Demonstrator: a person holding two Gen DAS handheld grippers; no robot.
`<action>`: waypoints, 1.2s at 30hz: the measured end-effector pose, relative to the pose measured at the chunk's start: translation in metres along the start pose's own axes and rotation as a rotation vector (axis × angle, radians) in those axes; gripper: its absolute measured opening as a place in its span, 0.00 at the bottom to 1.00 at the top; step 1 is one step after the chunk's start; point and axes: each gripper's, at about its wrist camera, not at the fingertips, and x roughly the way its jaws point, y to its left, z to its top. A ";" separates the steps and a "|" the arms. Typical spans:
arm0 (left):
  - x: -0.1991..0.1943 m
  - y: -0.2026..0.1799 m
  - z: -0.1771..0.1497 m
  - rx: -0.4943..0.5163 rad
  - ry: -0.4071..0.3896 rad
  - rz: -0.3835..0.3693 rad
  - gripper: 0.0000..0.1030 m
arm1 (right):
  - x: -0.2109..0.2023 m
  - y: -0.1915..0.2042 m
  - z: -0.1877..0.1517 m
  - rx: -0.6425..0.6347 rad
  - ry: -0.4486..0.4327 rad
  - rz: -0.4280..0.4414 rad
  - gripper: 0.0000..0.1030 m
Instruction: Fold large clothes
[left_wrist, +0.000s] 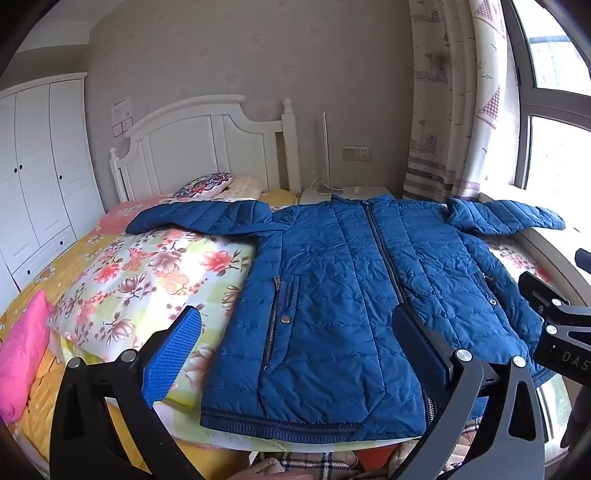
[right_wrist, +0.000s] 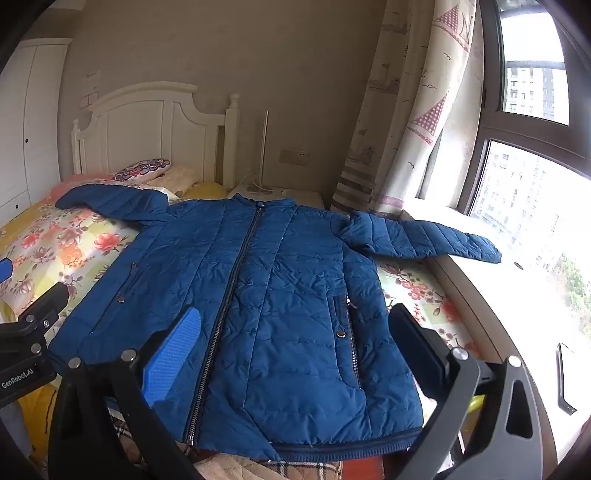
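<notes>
Left wrist view: blue quilted jacket (left_wrist: 332, 280) lies flat and front-up on the bed (left_wrist: 74, 266), zipped, both sleeves spread out to the sides. Relative to the jacket: floral quilt (left_wrist: 147, 273) under it and out past its left side, pink pillow (left_wrist: 22, 354) further left near the bed edge, white headboard (left_wrist: 199, 144) behind the collar, nightstand (left_wrist: 347, 194) just behind the collar with a lamp pole on it, curtain (left_wrist: 450, 110) and window (left_wrist: 554, 147) behind the right sleeve. That sleeve's cuff rests on the windowsill. Left gripper (left_wrist: 295, 332) hovers over the jacket's lower left half, jaws spread wide, nothing between them; blue ribbed pad on one finger (left_wrist: 173, 358), the other finger over the zip near the hem. Right gripper body (left_wrist: 561, 325) enters at the jacket's right hem corner; lettering "DAS" readable, rest cut off. Paper notice on the wall left of the headboard, text too small to read.

Right wrist view: same jacket (right_wrist: 266, 302), seen from its right half. Right gripper (right_wrist: 295, 332) above the lower front, jaws fully apart, empty, straddling the right pocket zip. Left gripper body (right_wrist: 26, 350) sits at the jacket's left hem corner, label reads "GenRobot.AI". Plaid blanket (right_wrist: 303, 470) shows below the hem. Windowsill (right_wrist: 517, 314) runs along the jacket's right side.
</notes>
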 end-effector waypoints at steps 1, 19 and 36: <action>0.000 0.000 0.000 -0.001 -0.001 0.001 0.96 | 0.000 0.000 0.000 0.002 0.000 0.003 0.98; 0.002 0.003 -0.004 -0.002 0.013 -0.002 0.96 | 0.000 0.003 -0.001 -0.002 -0.001 0.015 0.98; 0.002 0.000 -0.005 0.000 0.015 -0.004 0.96 | 0.000 0.006 -0.003 -0.008 0.000 0.021 0.98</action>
